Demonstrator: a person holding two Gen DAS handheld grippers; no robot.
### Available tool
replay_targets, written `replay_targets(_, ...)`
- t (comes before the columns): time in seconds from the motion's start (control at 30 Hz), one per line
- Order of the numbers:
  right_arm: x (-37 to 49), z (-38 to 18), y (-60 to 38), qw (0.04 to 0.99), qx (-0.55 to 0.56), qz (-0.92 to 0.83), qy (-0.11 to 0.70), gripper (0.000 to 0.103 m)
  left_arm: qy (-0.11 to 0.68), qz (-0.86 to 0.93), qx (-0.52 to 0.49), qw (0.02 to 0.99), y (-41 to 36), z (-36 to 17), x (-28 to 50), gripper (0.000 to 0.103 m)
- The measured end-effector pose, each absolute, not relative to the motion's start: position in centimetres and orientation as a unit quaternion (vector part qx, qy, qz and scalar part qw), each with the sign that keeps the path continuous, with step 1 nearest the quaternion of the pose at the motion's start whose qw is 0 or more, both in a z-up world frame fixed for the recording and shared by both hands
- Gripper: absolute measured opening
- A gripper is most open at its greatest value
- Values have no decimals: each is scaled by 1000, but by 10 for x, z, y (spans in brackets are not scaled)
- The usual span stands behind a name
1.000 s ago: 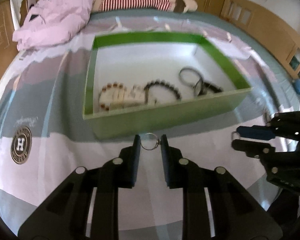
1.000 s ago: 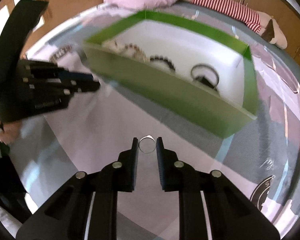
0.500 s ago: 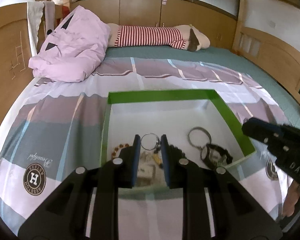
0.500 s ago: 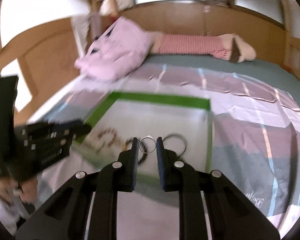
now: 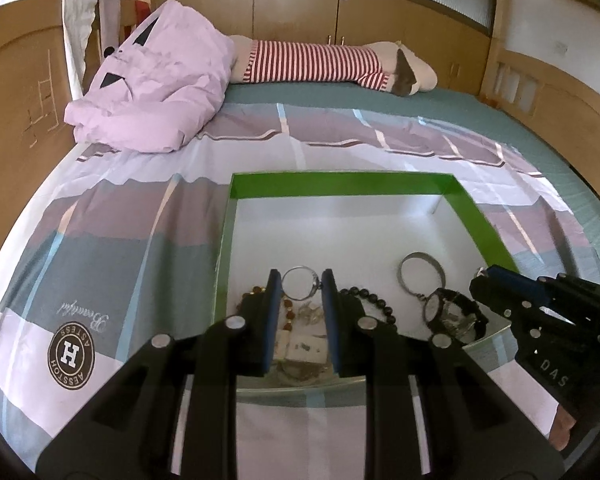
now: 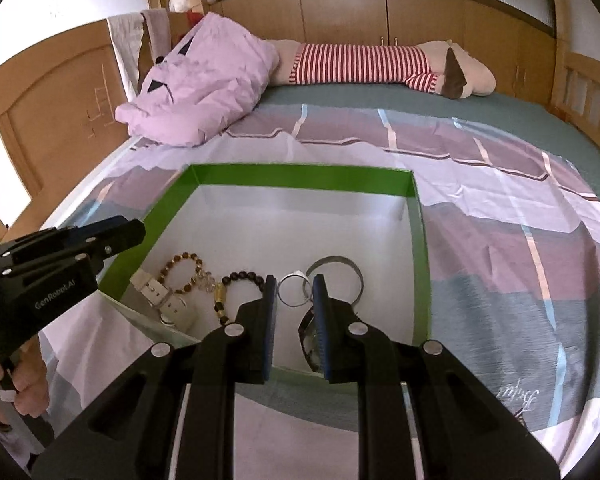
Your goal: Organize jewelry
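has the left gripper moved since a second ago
Yes. The left gripper, shut on a ring, sat short of the green box over the bedspread; now it is past the near wall, above the jewelry inside.

Green-rimmed box, perhaps white inside

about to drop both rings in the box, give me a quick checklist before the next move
1. Left gripper clamped on its stone ring: ok.
2. Right gripper clamped on its plain band: ok.
3. Both rings over the green box: ok, as the wrist views line up.
4. Bare white floor in the box to release onto: ok, far half.
5. Grippers apart from each other: ok.
6. Height above the beaded bracelets: cannot tell.
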State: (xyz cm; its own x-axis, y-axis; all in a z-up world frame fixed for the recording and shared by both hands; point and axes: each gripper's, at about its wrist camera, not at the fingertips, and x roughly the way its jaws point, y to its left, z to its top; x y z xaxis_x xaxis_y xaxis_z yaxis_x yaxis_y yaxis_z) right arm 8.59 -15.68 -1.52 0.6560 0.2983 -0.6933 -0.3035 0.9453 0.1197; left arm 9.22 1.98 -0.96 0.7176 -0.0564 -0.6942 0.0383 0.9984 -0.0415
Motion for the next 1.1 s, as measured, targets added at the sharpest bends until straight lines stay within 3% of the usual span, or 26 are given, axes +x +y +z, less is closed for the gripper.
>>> replay_targets(0.3,92,-23,-153,906,-6,164,391,18,388,-21,-12,921,22,-18,95,21)
replay_targets(0.37,93,-24,-152,905,-9,164,392,18,390,-21,-13,921,21,-19,96,34)
replay_targets(0.4,93,-24,-151,906,-13,159,391,23,389,-20,-13,921,20,-19,95,46)
replay_targets(0.43,93,-24,-151,908,-16,153,390,31,386,-17,-11,922,19,-18,95,48)
replay_targets(0.47,92,-24,-150,910,-16,148,388,50,385,-16,-9,923,18,-17,94,48)
replay_targets(0.57,90,-19,-153,913,-6,149,380,55,382,-10,-4,924,17,-12,90,64)
replay_targets(0.63,89,-17,-156,914,-1,145,378,71,378,-7,-8,926,19,-7,86,80)
replay_targets(0.7,85,-12,-161,921,10,137,364,89,377,-3,-13,926,20,-2,83,85)
replay_targets(0.77,81,-9,-163,926,11,131,353,97,379,-1,-17,925,22,1,80,93)
replay_targets(0.93,76,-4,-159,928,-7,129,351,101,385,13,-12,923,26,4,74,100)
replay_targets(1.1,72,-5,-162,930,-13,114,350,102,395,14,12,919,24,9,73,100)
